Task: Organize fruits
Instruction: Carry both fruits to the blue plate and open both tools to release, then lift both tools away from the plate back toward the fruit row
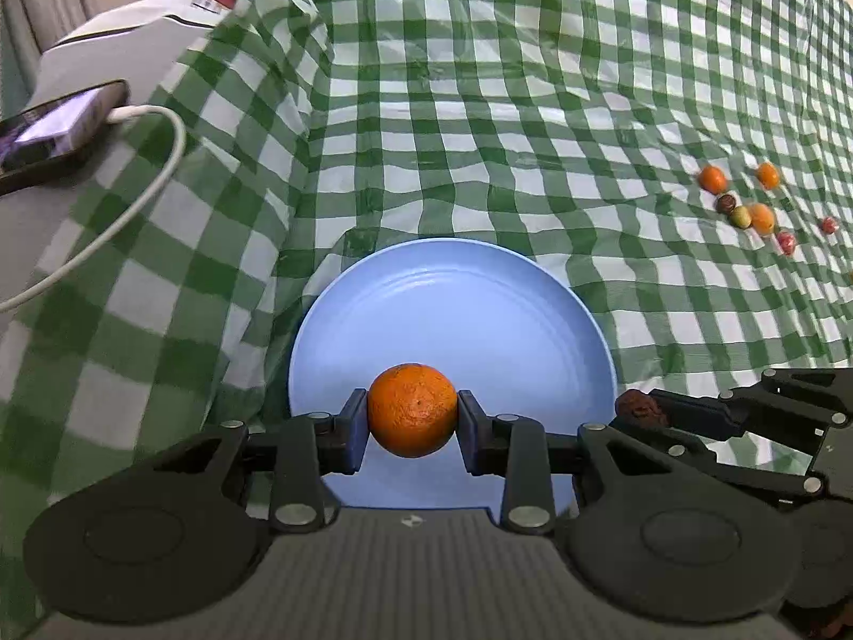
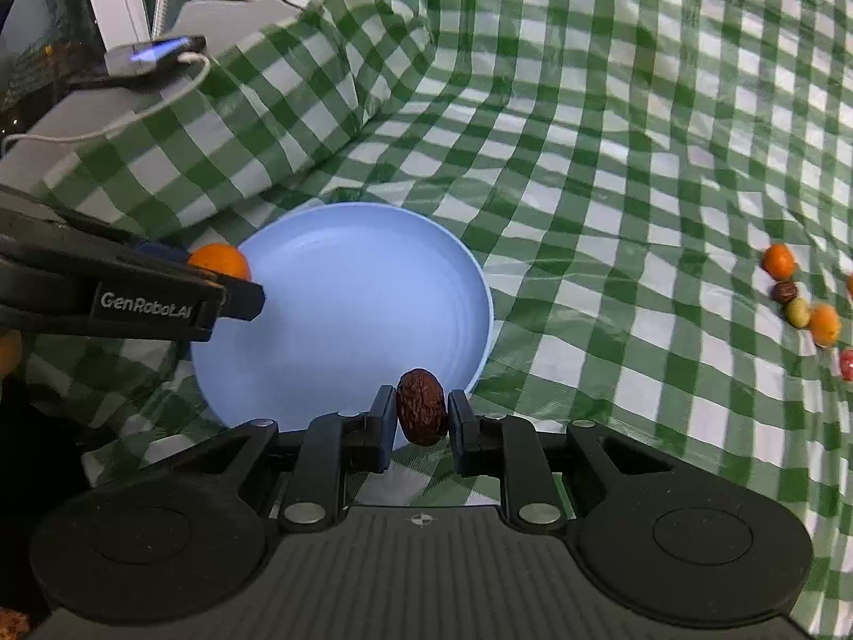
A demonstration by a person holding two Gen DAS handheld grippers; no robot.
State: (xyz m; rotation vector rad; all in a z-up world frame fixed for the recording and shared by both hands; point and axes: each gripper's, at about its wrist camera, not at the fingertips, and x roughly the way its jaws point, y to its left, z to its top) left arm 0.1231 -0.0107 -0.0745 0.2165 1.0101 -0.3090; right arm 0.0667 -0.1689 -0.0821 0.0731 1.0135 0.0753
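My left gripper (image 1: pixel 412 416) is shut on an orange (image 1: pixel 412 409) and holds it over the near part of a light blue plate (image 1: pixel 469 309). My right gripper (image 2: pixel 421 416) is shut on a wrinkled brown date (image 2: pixel 421 406) at the plate's near rim (image 2: pixel 373 277). The right gripper with the date (image 1: pixel 642 409) shows at the plate's right edge in the left wrist view. The left gripper and its orange (image 2: pixel 221 261) show at the plate's left edge in the right wrist view. The plate holds nothing else.
A green-and-white checked cloth (image 1: pixel 480 106) covers the table. Several small fruits, oranges (image 1: pixel 713 179), a date and reddish ones (image 1: pixel 786 241), lie far right, also in the right wrist view (image 2: pixel 778 261). A phone (image 1: pixel 48 128) with a white cable (image 1: pixel 160 181) lies far left.
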